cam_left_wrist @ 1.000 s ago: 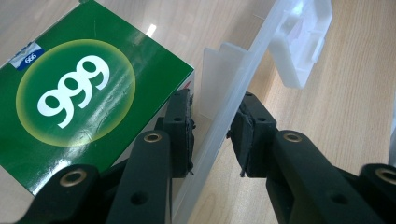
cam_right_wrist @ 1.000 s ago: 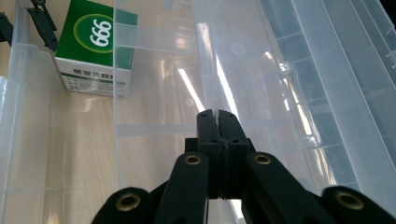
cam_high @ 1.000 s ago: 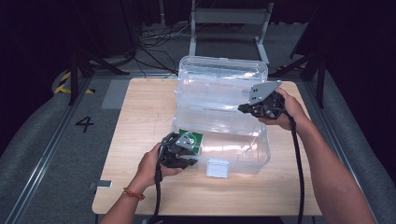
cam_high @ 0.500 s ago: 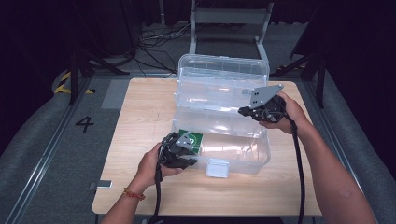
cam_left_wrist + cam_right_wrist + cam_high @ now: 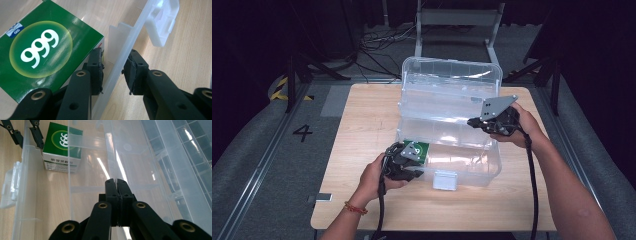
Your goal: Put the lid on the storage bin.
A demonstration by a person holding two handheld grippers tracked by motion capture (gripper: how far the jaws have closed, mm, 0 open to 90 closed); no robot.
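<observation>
Left claw apart, straddling the clear plastic storage bin front wall beside the green "999" carton inside. Right claw pinched together over the tray; steady wall before lifting.

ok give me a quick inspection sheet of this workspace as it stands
surface: light wooden table, bare around the box
job's things: clear plastic storage box with its lid up and a tray raised; green carton marked 999 lying inside at the near left corner
clutter: small flat pale item at the table's front left edge
grippers: left gripper open, jaws astride the box's front wall, one inside by the carton, one outside; right gripper shut, whether on the tray's thin edge I cannot tell
cables: one black cable trails from each gripper toward the person
surroundings: dark room, grey floor mats, a floor marking 4, cables behind the table
</observation>
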